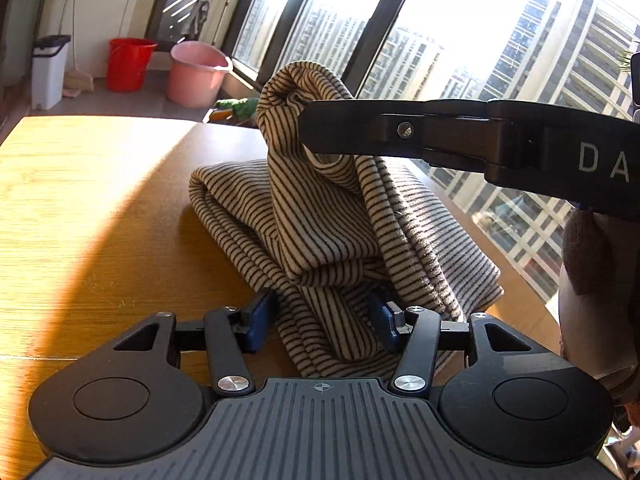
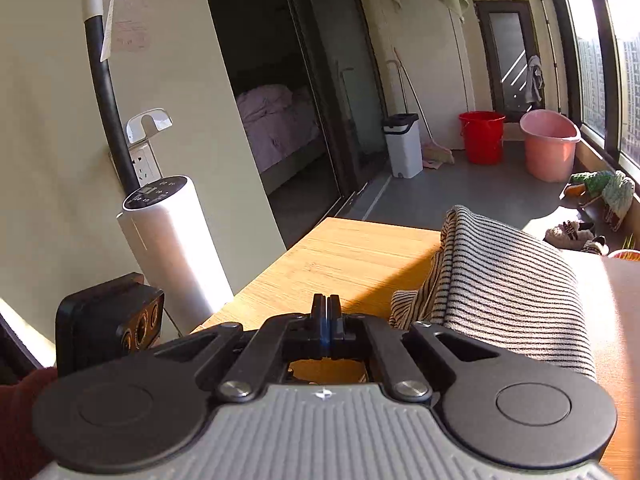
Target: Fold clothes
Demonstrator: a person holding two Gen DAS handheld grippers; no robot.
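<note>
Left hand-held gripper point(image 1: 324, 322) is straddling, unclenched, the soft, light striped garment point(image 1: 320, 224); right hand-held gripper point(image 1: 308, 128), seemingly pinching its raised bunch, suits lifting.

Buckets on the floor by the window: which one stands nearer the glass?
The pink bucket; it sits by the window wall, while the red bucket stands further inside, toward the white bin.

Striped garment point(image 1: 320, 232) blocks table point(image 1: 100, 200) right; left half bare.
</note>
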